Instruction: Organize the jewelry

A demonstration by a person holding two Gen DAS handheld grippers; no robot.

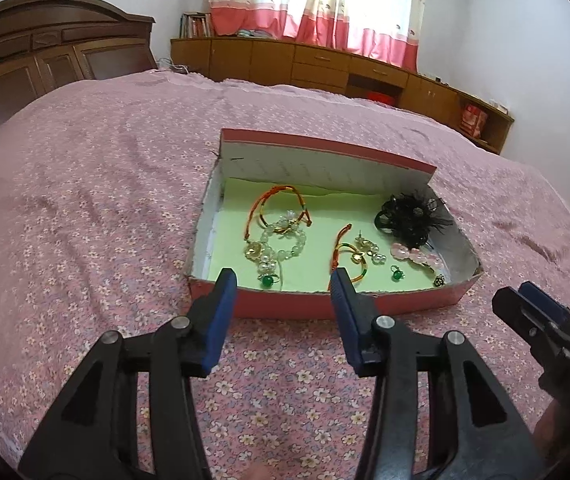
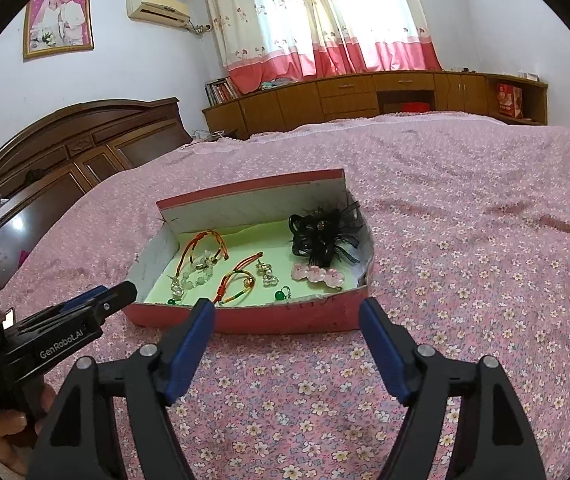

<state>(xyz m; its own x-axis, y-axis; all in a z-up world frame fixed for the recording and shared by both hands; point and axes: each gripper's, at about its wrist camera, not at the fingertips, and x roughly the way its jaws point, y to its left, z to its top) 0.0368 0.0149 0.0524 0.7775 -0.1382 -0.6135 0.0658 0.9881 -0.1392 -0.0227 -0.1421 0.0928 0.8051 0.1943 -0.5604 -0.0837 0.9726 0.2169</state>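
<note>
A red cardboard box (image 1: 325, 306) with a green floor lies on the bed; it also shows in the right wrist view (image 2: 285, 316). Inside lie an orange cord bracelet (image 1: 277, 200), a pearl bracelet (image 1: 285, 244), a second cord bracelet (image 1: 345, 252), earrings (image 1: 369, 248), green-stone rings (image 1: 267, 280), a pink flower clip (image 1: 413, 254) and a black feather hair piece (image 1: 409, 216). My left gripper (image 1: 283, 280) is open and empty just before the box's near wall. My right gripper (image 2: 287, 312) is open and empty, also before the near wall.
The bed has a pink floral cover (image 1: 85, 200). A dark wooden headboard (image 2: 65, 148) stands to the left. Low wooden cabinets (image 2: 365, 96) and curtains (image 2: 325, 12) line the far wall.
</note>
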